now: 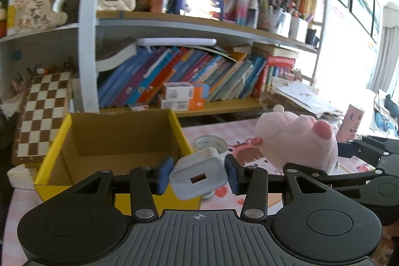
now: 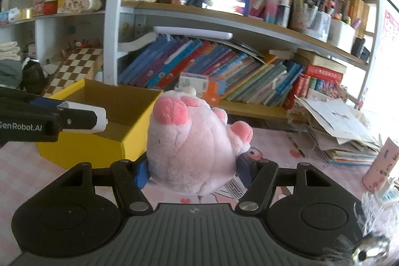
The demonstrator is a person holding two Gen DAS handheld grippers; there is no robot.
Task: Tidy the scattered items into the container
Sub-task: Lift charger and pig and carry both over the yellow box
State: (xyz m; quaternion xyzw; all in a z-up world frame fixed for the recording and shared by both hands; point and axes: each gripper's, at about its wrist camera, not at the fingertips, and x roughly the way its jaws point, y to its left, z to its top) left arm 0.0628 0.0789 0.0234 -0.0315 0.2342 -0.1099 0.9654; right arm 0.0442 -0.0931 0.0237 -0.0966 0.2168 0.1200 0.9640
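1. The left wrist view alone shows the white square USB wall charger (image 1: 198,172) end-on, its orange port facing the camera, pinched between the blue pads of the left gripper (image 1: 198,172). The right wrist view shows that charger only from the side, as a white tip over the open yellow cardboard box (image 2: 104,141).
2. The right gripper (image 2: 192,172) is clamped on the round pink plush toy with darker pink paws (image 2: 192,141); the plush fills the centre there, while in the left wrist view it sits at 3 o'clock of the charger.
3. The box stands at 10 o'clock of the left gripper; its near yellow rim lies just beyond the left pad, and its brown interior looks bare where visible.
4. The pink patterned tablecloth (image 1: 249,156) is open between box and plush.
5. The plush hides the right gripper's pads almost entirely; the box's near floor is cut off by the left gripper's body. The crowded bookshelf (image 2: 224,61) behind is blurred.
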